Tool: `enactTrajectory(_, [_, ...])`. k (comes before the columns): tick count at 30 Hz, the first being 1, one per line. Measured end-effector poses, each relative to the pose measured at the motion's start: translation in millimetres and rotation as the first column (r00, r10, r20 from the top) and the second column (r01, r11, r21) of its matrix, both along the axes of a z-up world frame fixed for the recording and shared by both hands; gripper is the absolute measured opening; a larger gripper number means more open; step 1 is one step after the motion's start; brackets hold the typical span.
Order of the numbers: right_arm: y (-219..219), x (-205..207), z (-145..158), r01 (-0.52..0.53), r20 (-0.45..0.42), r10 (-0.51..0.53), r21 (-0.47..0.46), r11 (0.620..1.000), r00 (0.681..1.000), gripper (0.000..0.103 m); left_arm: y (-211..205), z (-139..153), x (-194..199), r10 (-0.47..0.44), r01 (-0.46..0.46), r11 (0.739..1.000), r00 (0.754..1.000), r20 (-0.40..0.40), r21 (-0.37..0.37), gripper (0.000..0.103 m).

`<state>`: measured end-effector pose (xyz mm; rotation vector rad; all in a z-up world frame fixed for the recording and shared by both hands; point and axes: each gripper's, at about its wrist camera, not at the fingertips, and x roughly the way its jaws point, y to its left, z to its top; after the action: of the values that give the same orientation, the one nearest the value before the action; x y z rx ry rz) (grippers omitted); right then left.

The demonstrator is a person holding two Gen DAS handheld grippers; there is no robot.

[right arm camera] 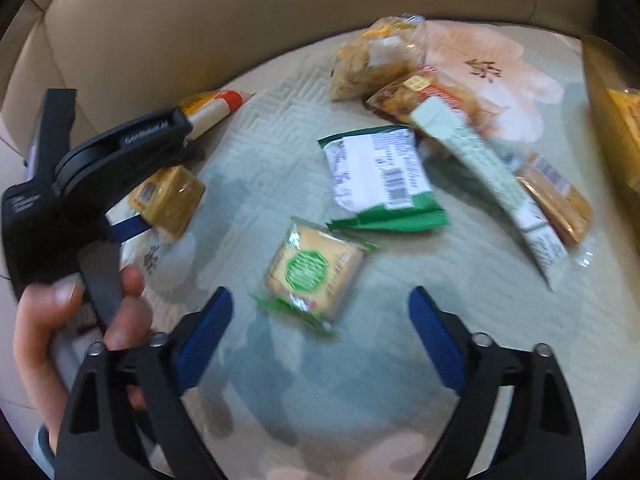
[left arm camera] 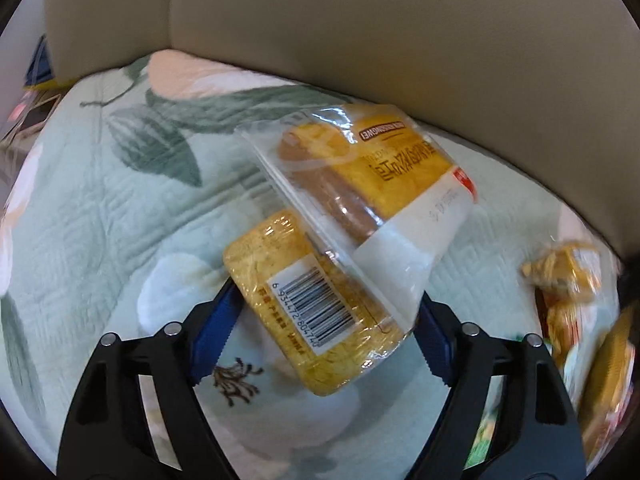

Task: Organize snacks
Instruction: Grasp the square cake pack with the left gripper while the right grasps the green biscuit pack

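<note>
Closest to us, our left gripper (left arm camera: 324, 320) sits with its blue pads (left arm camera: 212, 328) on either side of a yellow barcoded snack pack (left arm camera: 308, 304), clenched on it. A clear-wrapped yellow cake packet (left arm camera: 372, 184) leans over that pack's far end, above the floral quilt (left arm camera: 100, 208). Our right gripper (right arm camera: 320, 312) hangs released, fingers spread, with a small green-labelled cracker pack (right arm camera: 312, 272) just beyond its tips. Farther out lie a green-and-white packet (right arm camera: 380, 176) and more wrapped snacks (right arm camera: 376, 56) near the beige sofa back (right arm camera: 200, 20).
</note>
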<state>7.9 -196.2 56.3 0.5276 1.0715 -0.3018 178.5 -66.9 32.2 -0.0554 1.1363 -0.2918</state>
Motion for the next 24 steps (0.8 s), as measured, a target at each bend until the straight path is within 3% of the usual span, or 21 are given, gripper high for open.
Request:
enactTrajectory(1, [2.2,4.8,-2.2,-0.001,-0.01,0.001,-0.017,1.0,1.0,0.068,2.4,1.8,-4.3,-0.033,0.033,0.999,0.999,0.01,0.001,0.074])
enactTrajectory(3, [9.7,14.5,-6.0,-0.004,-0.021,0.003,-0.06,0.998,1.0,0.064,6.4,5.7,-14.6,-0.088,0.088,0.996,0.996,0.023,0.018,0.065])
enactTrajectory(4, [12.6,16.2,-5.6,-0.007,-0.024,0.005,-0.087,0.996,1.0,0.056,9.4,8.0,-22.0,-0.13,0.13,0.991,0.991,0.025,0.029,0.063])
enactTrajectory(10, [26.9,-0.7,1.4,-0.113,-0.036,0.109,-0.14,0.984,0.993,0.046,33.4,20.7,-61.8,-0.313,0.313,0.95,0.949,-0.035,0.017,0.057])
enactTrajectory(18, [21.5,-87.5,4.5,-0.203,-0.047,0.199,-0.118,0.972,0.979,0.045,42.9,28.6,-138.5,-0.521,0.526,0.85,0.847,-0.101,0.022,0.056])
enactTrajectory(22, [10.5,-122.2,1.9,-0.174,-0.053,0.169,-0.091,0.981,0.984,0.045,56.9,13.8,-153.6,-0.518,0.525,0.851,0.845,-0.134,0.015,0.056])
enactTrajectory(23, [7.0,-129.4,1.3,-0.168,-0.053,0.165,-0.076,0.983,0.985,0.046,56.2,9.0,-153.6,-0.515,0.521,0.854,0.846,-0.14,0.008,0.059])
enactTrajectory(24, [4.1,-135.0,0.6,-0.162,-0.056,0.159,-0.061,0.985,0.986,0.047,58.2,6.4,-155.5,-0.507,0.513,0.859,0.85,-0.144,0.001,0.07])
